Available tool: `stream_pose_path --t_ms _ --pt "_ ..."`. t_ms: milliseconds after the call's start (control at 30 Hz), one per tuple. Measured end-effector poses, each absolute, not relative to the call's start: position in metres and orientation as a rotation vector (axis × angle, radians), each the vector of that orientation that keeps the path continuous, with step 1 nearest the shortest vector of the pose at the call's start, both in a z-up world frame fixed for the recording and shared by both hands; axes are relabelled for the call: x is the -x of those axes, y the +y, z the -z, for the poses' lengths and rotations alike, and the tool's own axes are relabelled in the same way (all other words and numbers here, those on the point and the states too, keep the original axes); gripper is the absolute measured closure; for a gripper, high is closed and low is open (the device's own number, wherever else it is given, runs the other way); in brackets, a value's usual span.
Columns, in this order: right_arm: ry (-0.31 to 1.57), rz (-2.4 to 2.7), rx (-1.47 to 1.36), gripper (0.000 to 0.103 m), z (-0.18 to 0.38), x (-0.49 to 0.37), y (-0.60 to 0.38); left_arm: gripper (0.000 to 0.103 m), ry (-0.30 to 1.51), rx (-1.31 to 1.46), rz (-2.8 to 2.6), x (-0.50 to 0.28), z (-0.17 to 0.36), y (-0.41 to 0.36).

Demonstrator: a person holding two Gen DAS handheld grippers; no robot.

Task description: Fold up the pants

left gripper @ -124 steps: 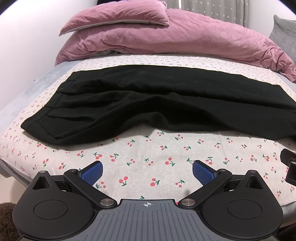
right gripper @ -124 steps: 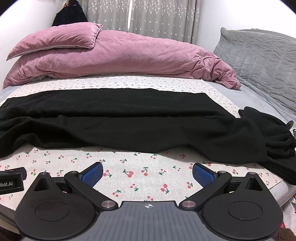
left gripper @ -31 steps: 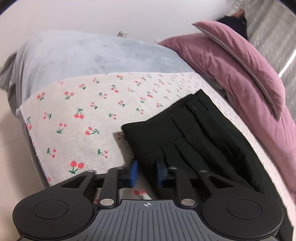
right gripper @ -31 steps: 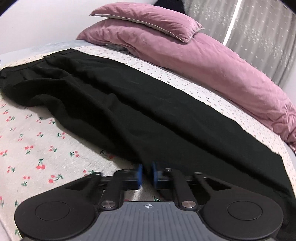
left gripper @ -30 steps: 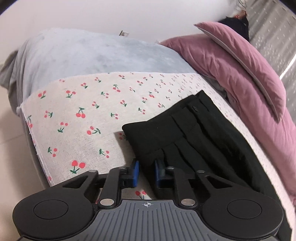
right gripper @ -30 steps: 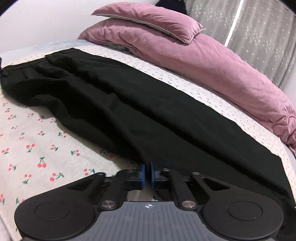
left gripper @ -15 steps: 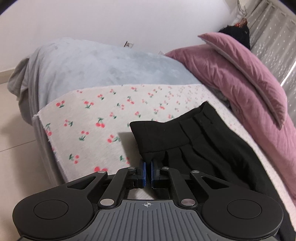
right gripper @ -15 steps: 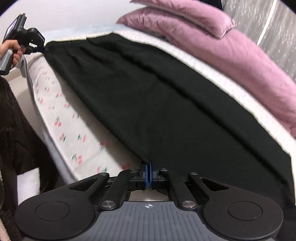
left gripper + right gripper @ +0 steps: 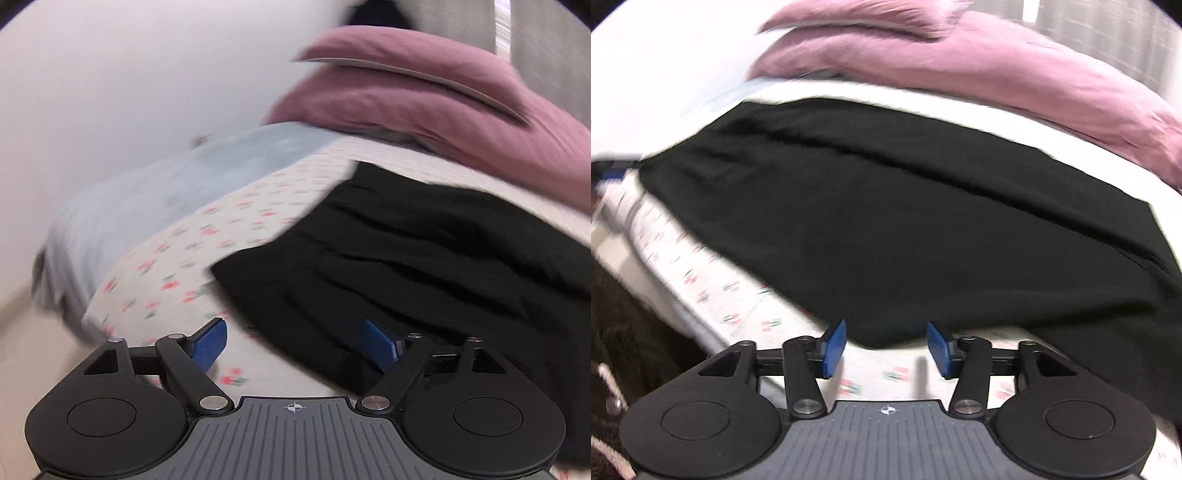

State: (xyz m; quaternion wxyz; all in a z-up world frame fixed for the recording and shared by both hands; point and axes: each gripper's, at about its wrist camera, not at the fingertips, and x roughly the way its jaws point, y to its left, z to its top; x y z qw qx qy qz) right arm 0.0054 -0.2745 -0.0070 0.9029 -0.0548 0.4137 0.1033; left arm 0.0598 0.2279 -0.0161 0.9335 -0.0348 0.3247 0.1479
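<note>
Both grippers had just let go: black pants (image 9: 886, 221) lay flat on the cherry-print sheet (image 9: 177, 273), near edge now straight. Left gripper (image 9: 295, 343) and right gripper (image 9: 886, 349) had jaws just opening, nothing pinched, sheet margin bare at the bed's edge.

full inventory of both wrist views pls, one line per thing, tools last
pants: one pair, black, spread along the near side of the bed, partly over the cherry sheet
cherry sheet: one, white with red cherries, under the pants
blanket: one, pale blue-grey, at the bed's end past the cherry sheet
duvet: one, mauve-pink, bunched along the far side of the bed
pillow: one, mauve-pink, on top of the duvet
curtain: grey, behind the duvet, blurred
left tool: one, black with blue pads, jaws just opened, apart at the pants' edge, not pressing on it
right tool: one, same build, jaws just opened, pants hem between them, not pinched
</note>
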Motion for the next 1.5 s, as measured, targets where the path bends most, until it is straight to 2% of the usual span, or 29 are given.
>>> stream_pose_path --t_ms 33,100,233,533,700,833,867,933,967,1100,1133,1167,1200,1267,1400,1467,1500 --pt "0.847 -0.169 0.09 0.039 0.004 -0.003 -0.287 0.017 0.661 0.043 -0.265 -0.058 0.014 0.217" --pt "0.829 -0.073 0.043 0.036 -0.001 0.0 -0.311 0.016 0.647 0.005 -0.168 -0.055 0.01 0.192" --pt "0.831 0.113 -0.083 0.034 -0.004 0.007 -0.363 0.01 0.631 -0.085 0.083 -0.045 0.006 0.14" --pt "0.838 0.394 -0.389 0.032 0.026 0.026 -0.462 0.009 0.566 -0.336 0.582 -0.014 0.021 0.041" --pt "0.769 0.393 -0.525 0.034 0.046 0.034 -0.493 0.01 0.613 -0.417 0.753 -0.009 0.039 0.008" --pt "0.686 0.437 -0.606 0.047 0.051 0.036 -0.508 0.011 0.642 -0.414 0.793 -0.014 0.048 0.001" --pt "0.678 0.45 -0.621 0.058 0.051 0.037 -0.509 0.012 0.639 -0.412 0.803 -0.015 0.049 -0.001" --pt "0.674 0.457 -0.627 0.094 0.044 0.04 -0.513 0.014 0.63 -0.42 0.821 -0.017 0.049 -0.003" --pt "0.668 0.446 -0.628 0.097 0.042 0.041 -0.512 0.018 0.625 -0.423 0.826 -0.017 0.049 -0.003" --pt "0.615 0.417 -0.587 0.099 0.013 0.048 -0.511 0.035 0.611 -0.437 0.853 -0.016 0.05 -0.011" --pt "0.598 0.423 -0.562 0.099 0.003 0.05 -0.512 0.043 0.598 -0.463 0.855 -0.016 0.049 -0.015" --pt "0.59 0.433 -0.535 0.099 -0.005 0.052 -0.514 0.058 0.585 -0.485 0.856 -0.015 0.048 -0.018" --pt "0.589 0.445 -0.51 0.099 -0.012 0.054 -0.516 0.066 0.576 -0.507 0.855 -0.014 0.047 -0.022" --pt "0.61 0.475 -0.475 0.1 -0.019 0.052 -0.522 0.092 0.575 -0.546 0.844 -0.015 0.044 -0.029" --pt "0.731 0.498 -0.442 0.1 -0.004 0.054 -0.532 0.097 0.595 -0.521 0.884 -0.017 0.037 -0.024" --pt "0.822 0.5 -0.392 0.094 0.009 0.054 -0.526 0.097 0.637 -0.511 0.925 -0.019 0.037 -0.018" --pt "0.852 0.51 -0.362 0.084 0.013 0.053 -0.525 0.096 0.657 -0.528 0.945 -0.021 0.039 -0.018"
